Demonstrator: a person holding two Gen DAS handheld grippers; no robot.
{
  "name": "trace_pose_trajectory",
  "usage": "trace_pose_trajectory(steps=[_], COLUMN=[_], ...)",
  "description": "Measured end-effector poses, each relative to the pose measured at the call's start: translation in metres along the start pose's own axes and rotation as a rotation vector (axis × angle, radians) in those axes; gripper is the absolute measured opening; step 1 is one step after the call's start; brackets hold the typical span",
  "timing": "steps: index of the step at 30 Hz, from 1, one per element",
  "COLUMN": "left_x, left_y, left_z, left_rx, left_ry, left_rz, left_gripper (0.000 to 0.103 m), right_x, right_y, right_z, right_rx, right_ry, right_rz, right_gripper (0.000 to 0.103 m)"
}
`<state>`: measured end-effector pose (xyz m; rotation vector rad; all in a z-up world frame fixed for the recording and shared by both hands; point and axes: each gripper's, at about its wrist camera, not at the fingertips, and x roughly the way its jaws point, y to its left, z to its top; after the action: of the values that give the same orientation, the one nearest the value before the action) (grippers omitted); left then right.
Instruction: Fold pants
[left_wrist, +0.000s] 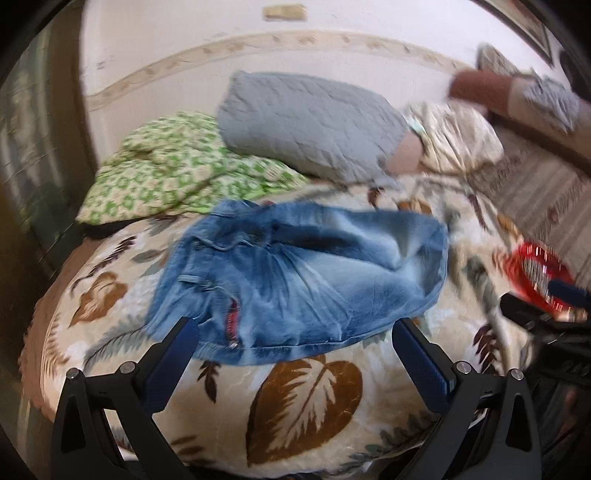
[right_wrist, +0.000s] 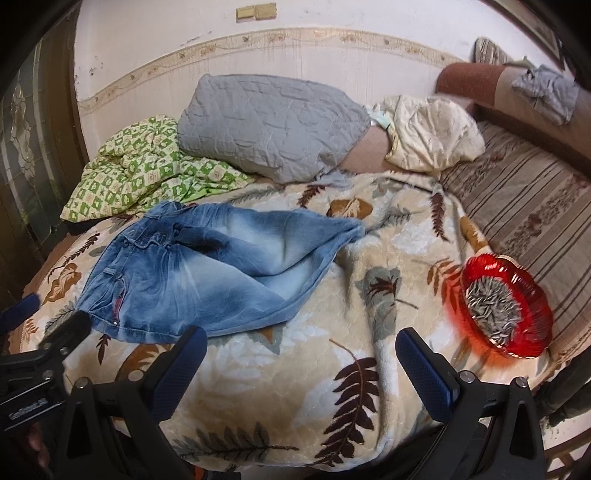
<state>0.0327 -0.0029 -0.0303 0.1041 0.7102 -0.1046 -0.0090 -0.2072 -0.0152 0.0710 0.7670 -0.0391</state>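
A: Bedding is seen first at far left: what is laid there?

B: Green quilt (right_wrist: 140, 173) is bunched at the back left, and a grey pillow (right_wrist: 266, 125) is propped partly on it, against the wall.

A: Where are the jeans?

B: Jeans (right_wrist: 207, 273) are spread on a leaf-print blanket (right_wrist: 295, 387), left of centre, waistband to the left and legs doubled over, pointing right. They are not gripped by anything.

A: How are the fingers set?

B: Left gripper (left_wrist: 295, 339) is held with its fingers spread wide just at the near hem of the jeans, nothing between them. Right gripper (right_wrist: 301, 350) is likewise spread wide and empty, over bare blanket just right of the jeans.

A: What is found further right?

B: Cream cloth (right_wrist: 432, 136) is heaped at the back, and a red bowl (right_wrist: 506, 302) of seeds is set near the blanket's right edge, beside a striped mattress (right_wrist: 532, 214).
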Motion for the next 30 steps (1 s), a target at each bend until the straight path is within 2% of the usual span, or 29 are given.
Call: trace_pose_trajectory(steps=[3,6,7,11,13,17,18,20,24,28,30], left_x=[0.025,0.042,0.049,0.084,0.095,0.117,0.127,0.144,0.187,0.212,0.225], left_y=[-0.003,-0.009,-0.012,-0.023,-0.030,-0.050,-0.062,-0.078,-0.126,-0.161,-0.172], left_z=[0.009,0.023,0.028,0.060,0.079,0.113,0.122,0.129,0.134,0.134,0.132], left_rx=[0.089,0.154,0.173,0.222,0.252,0.370,0.439,0.540,0.782,0.887,0.918], left_ry=[0.026,0.035,0.040,0.093,0.088,0.059,0.066,0.081,0.133,0.161,0.194], left_rz=[-0.075,-0.180,-0.206,-0.309,-0.349,-0.418,-0.446,-0.452,-0.435,-0.450,-0.453], left_gripper=[0.103,0.103,0.103,0.103,0.103,0.103,0.103,0.103,0.103,0.103,0.096], right_x=[0.015,0.030,0.037,0.068,0.076,0.090,0.094,0.103,0.121,0.134,0.139], right_y=[-0.022,-0.047,-0.060,-0.100,-0.108,-0.111,-0.109,-0.110,-0.118,-0.126,-0.131], right_z=[0.001,0.006,0.011,0.034,0.046,0.073,0.077,0.082,0.085,0.081,0.080], right_rx=[0.030,0.059,0.080,0.148,0.125,-0.097,-0.152,-0.212,-0.233,-0.246,-0.232], right_ry=[0.036,0.037,0.037,0.070,0.046,-0.030,-0.032,-0.013,0.028,0.049,0.060], right_rz=[0.090,0.115,0.153,0.288,0.324,0.260,0.243,0.233,0.252,0.264,0.268], right_gripper=[0.103,0.103,0.103,0.103,0.103,0.103,0.103,0.103,0.103,0.103,0.103])
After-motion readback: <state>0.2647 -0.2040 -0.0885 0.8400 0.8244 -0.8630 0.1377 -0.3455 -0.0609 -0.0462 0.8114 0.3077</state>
